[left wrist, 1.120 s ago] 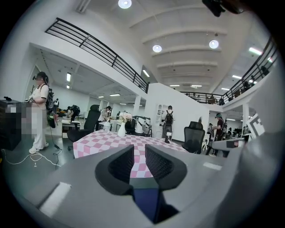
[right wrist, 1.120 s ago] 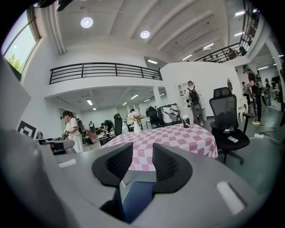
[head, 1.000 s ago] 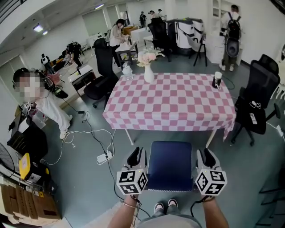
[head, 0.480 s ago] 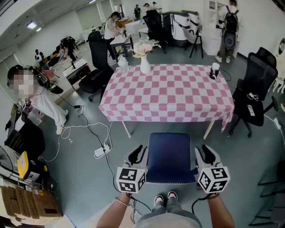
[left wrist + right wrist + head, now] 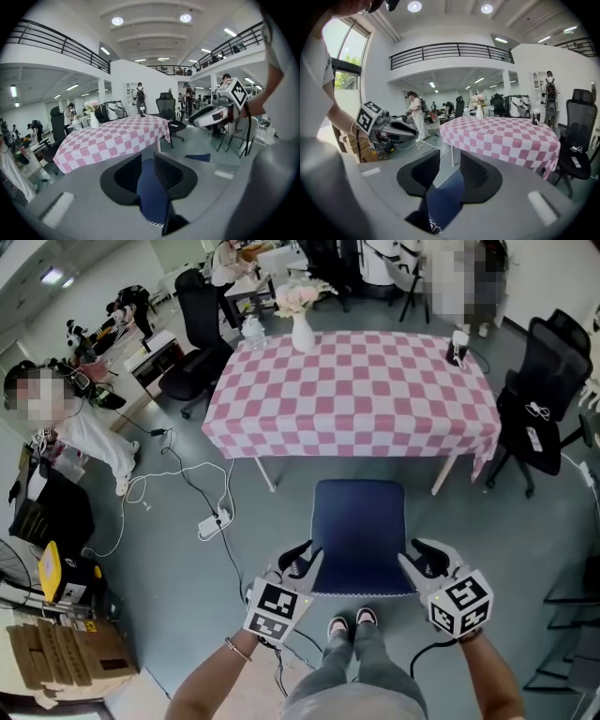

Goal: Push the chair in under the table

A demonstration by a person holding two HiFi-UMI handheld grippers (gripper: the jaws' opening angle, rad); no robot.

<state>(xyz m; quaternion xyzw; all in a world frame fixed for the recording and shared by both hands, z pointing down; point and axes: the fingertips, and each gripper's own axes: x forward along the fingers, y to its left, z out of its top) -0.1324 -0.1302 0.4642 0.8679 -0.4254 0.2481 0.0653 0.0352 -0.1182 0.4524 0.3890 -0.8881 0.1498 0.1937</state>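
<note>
A blue chair [image 5: 359,535] stands just in front of the table with the pink-and-white checked cloth [image 5: 352,390], its front edge close to the cloth's hanging hem. My left gripper [image 5: 306,559] is at the chair back's left corner and my right gripper [image 5: 413,557] at its right corner. In the left gripper view the blue chair back [image 5: 151,187] fills the gap between the jaws of the left gripper [image 5: 147,161]. The right gripper view shows the same blue edge [image 5: 444,192] wedged between the jaws of the right gripper [image 5: 450,163]. The table [image 5: 112,138] [image 5: 506,136] lies ahead in both.
A white vase of flowers [image 5: 302,334] and a dark cup [image 5: 457,348] stand on the table. Black office chairs sit at the right [image 5: 542,404] and far left [image 5: 192,357]. A power strip with cables [image 5: 212,521] lies on the floor left. A person [image 5: 80,442] stands left; cardboard boxes [image 5: 56,652] lower left.
Both grippers have sunk and rolled inward, from beside the chair onto the back's two near corners. The view has tipped further down.
</note>
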